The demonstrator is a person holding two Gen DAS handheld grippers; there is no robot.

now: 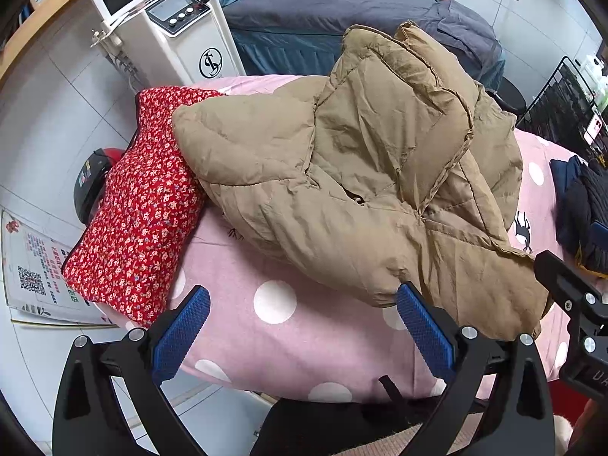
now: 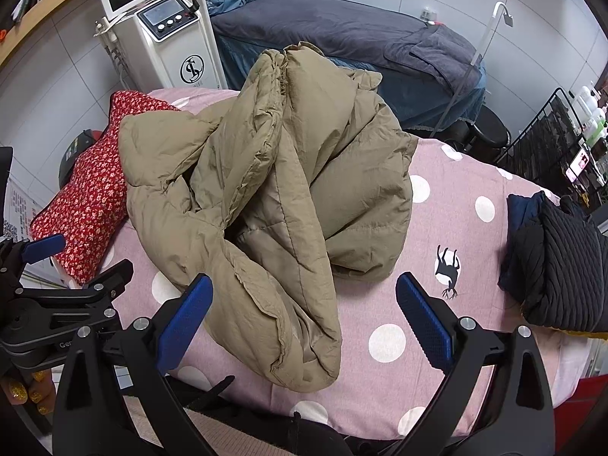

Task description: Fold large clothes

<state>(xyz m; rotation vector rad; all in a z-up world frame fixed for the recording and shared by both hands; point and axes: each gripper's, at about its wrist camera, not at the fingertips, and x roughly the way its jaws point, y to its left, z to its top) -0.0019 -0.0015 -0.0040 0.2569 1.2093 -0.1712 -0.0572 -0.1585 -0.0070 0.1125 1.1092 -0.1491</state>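
Both tools hang at the near edge of the bed with their blue pads spread wide and nothing between them. Left hand-held gripper point(image 1: 303, 332) hovers over bare pink polka-dot sheet point(image 1: 304, 342), its right pad point(image 1: 423, 332) just beside the nearest hem of the tan puffer jacket point(image 1: 361, 174). Right hand-held gripper point(image 2: 304, 323) straddles the jacket's near sleeve end point(image 2: 304, 342), which reaches down between its fingers without being pinched.

The jacket point(image 2: 273, 174) lies crumpled in a heap mid-bed, its left side resting on a red floral pillow point(image 1: 140, 205). The right wrist view shows an open stretch of sheet point(image 2: 437, 228) right of the jacket, with a black deer print point(image 2: 447, 269) on it, and a dark ribbed knit garment point(image 2: 562, 266) near the bed's right edge; the left view catches only that garment's edge point(image 1: 581, 220). The left view alone shows a poster with a QR code point(image 1: 34, 266) on the floor left of the bed; its text is too small to read. The right view shows the left gripper's body point(image 2: 49, 304) with lettering starting "Ge".

Behind the bed's head stands a white machine point(image 1: 182, 30) with a screen, knobs and a round monogram logo point(image 1: 211, 62), and beyond it a treatment bed under a grey cover point(image 2: 342, 34). A black wire rack point(image 2: 554, 140) stands to the right.
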